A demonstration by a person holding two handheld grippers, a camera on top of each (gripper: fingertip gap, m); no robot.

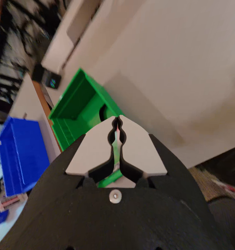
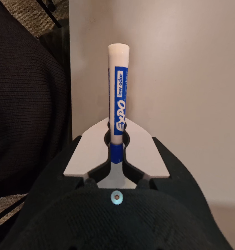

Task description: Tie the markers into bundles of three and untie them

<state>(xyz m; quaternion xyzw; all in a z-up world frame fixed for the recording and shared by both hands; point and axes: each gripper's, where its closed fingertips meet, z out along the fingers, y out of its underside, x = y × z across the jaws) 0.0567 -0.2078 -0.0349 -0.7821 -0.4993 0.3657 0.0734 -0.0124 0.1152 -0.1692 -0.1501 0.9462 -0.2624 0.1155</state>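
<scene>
In the right wrist view, my right gripper (image 2: 117, 122) is shut on a white marker (image 2: 118, 83) with a blue label. The marker points straight forward past the fingertips, and its blue collar (image 2: 116, 153) sits between the fingers over a white surface (image 2: 182, 94). In the left wrist view, my left gripper (image 1: 117, 118) has its fingertips touching. It hovers over the near right corner of an open green bin (image 1: 79, 105) on a white table (image 1: 168, 67). Only green bin and a thin blurred streak show through the narrow gap behind the tips. The view is motion-blurred.
A blue bin (image 1: 22, 155) stands left of the green one. A small black device (image 1: 46, 79) and a white box (image 1: 62, 40) lie beyond it. Red and blue clutter (image 1: 0, 211) sits at the lower left. A dark knit sleeve (image 2: 19, 94) fills the left of the right wrist view. There is about 35 cm between the tips of the two grippers.
</scene>
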